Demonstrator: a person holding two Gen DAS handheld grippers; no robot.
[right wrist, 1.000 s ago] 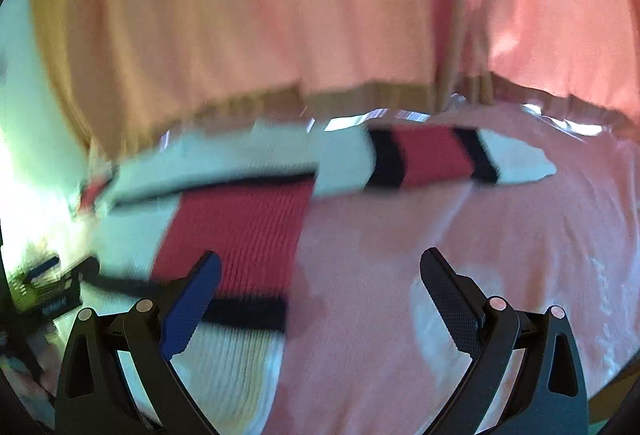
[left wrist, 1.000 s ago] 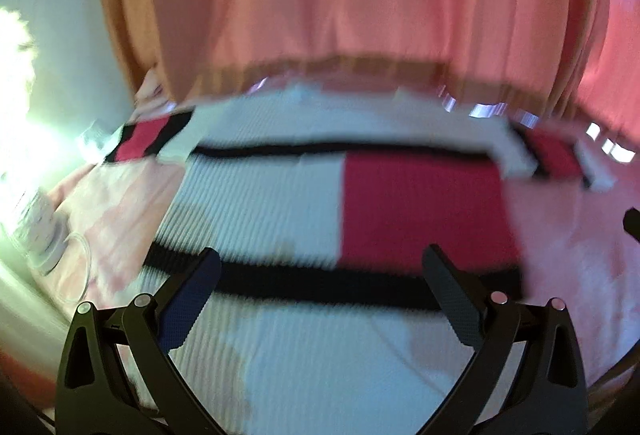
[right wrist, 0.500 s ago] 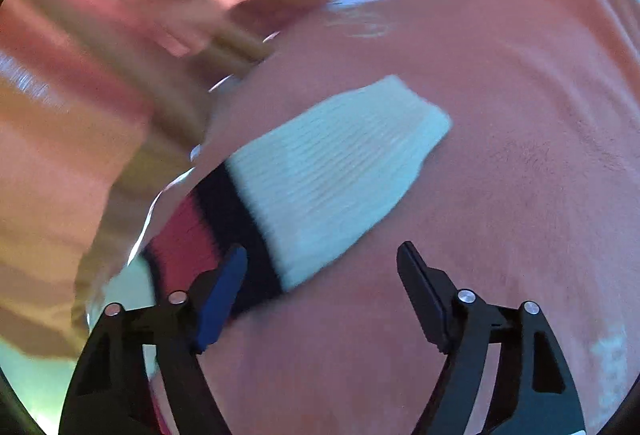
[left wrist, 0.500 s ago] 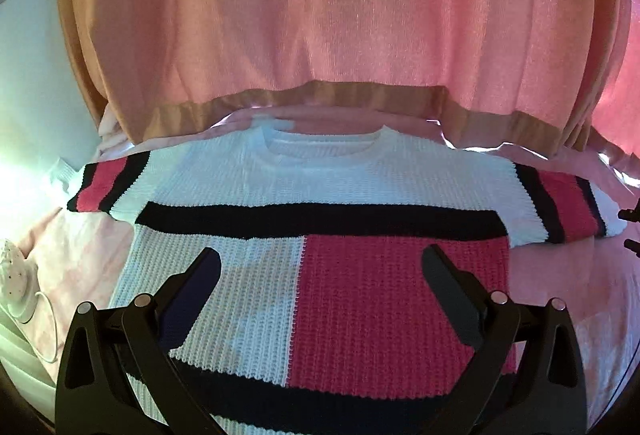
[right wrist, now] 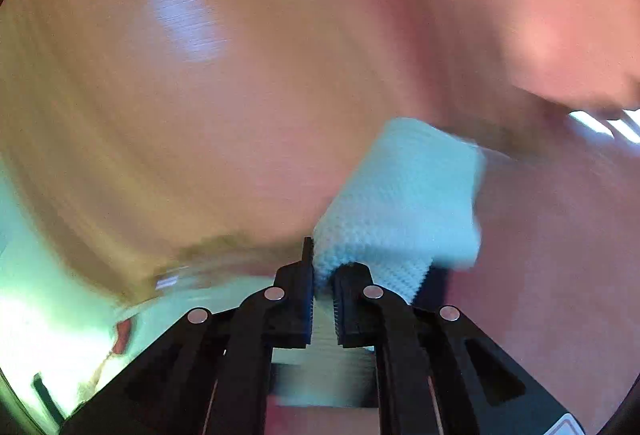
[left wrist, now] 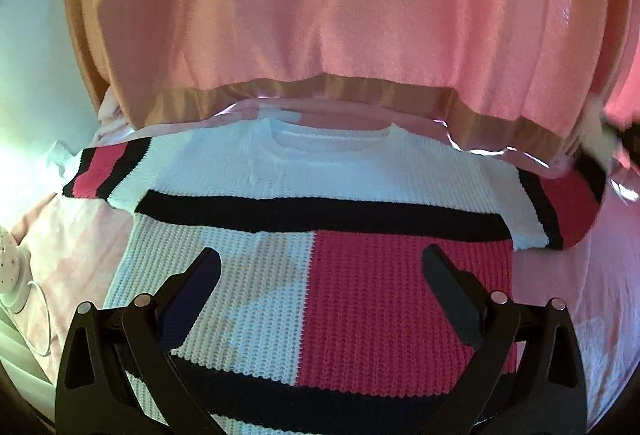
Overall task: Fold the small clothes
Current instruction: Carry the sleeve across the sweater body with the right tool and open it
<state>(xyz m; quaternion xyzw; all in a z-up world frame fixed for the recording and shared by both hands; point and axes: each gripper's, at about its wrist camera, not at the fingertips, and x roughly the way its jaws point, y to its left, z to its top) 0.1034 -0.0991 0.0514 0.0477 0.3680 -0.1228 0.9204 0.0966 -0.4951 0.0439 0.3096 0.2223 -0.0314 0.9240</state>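
Pink bedspread (left wrist: 580, 275); right gripper (right wrist: 323, 295) pinches sweater (left wrist: 320, 255) cuff.

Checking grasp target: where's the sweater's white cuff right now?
In the right wrist view the white cuff is pinched between the right hand-held gripper, lifted off the pink bedspread.

A home bedroom. A pink sheet (left wrist: 580, 299) covers a bed, with a knit sweater (left wrist: 328, 195) spread on it, and a pink curtain (left wrist: 320, 7) hangs behind beside a plain wall (left wrist: 36, 47).
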